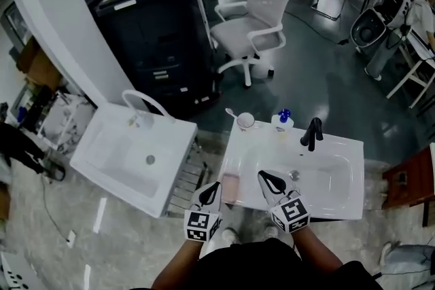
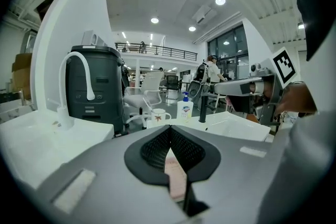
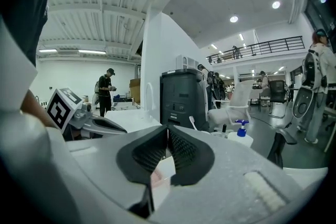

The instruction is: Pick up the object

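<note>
A pale pink block (image 1: 232, 188) lies on the front left rim of the white washbasin (image 1: 340, 146). My left gripper (image 1: 217, 185) hovers just left of the block, shut with nothing in it. In the left gripper view the pink block (image 2: 176, 178) shows below the closed jaws (image 2: 170, 131). My right gripper (image 1: 264, 176) hangs over the basin's front edge, to the right of the block, also shut and empty. In the right gripper view its jaws (image 3: 167, 132) meet, and a bit of the pink block (image 3: 155, 178) shows beneath them.
At the basin's back stand a mug with a toothbrush (image 1: 245, 121), a blue-pump soap bottle (image 1: 283, 119) and a black tap (image 1: 312, 134). A second white basin (image 1: 136, 153) with a white tap is on the left. A dark cabinet (image 1: 153, 37) and a white chair (image 1: 255, 27) are behind.
</note>
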Available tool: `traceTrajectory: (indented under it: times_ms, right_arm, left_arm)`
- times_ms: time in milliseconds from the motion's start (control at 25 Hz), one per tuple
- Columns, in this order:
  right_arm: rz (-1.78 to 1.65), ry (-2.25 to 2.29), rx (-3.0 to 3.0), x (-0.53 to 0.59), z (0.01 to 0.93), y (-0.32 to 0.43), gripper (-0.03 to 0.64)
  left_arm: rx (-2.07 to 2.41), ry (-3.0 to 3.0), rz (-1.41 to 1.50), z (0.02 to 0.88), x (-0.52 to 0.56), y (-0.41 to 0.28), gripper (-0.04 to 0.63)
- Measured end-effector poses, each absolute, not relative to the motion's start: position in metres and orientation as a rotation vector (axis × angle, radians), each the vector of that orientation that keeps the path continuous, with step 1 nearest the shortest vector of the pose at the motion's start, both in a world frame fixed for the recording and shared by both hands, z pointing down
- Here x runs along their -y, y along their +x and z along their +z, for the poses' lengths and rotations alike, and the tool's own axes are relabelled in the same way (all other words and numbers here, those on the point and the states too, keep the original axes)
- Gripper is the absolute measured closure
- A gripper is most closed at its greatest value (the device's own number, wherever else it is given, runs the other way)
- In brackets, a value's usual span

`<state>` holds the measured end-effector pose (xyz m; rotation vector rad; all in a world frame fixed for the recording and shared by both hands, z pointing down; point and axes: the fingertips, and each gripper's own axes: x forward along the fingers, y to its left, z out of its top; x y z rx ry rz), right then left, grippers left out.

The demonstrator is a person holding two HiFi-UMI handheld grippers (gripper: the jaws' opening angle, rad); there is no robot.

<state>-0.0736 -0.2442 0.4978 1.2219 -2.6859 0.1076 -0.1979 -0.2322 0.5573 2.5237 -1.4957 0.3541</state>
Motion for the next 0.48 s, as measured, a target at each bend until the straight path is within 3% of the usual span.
traceTrajectory:
  times_ms: [320, 400, 480]
  right_arm:
    - [0.185, 1.19, 2.719, 0.243, 0.499, -0.052, 0.607]
    - [0.196, 1.179, 2.718, 0.243, 0.502, -0.05, 0.607]
    - [0.22, 1.175, 2.715, 0.244, 0.507, -0.047, 0.607]
  left_arm:
    - [1.518, 2.443, 0.375, 0.571, 0.24, -0.185, 0.555]
    - [1.524, 2.42, 0.382, 0.576, 0.239, -0.185, 0.516]
    - [1.518, 2.403, 0.414, 0.585, 0.238, -0.182, 0.421]
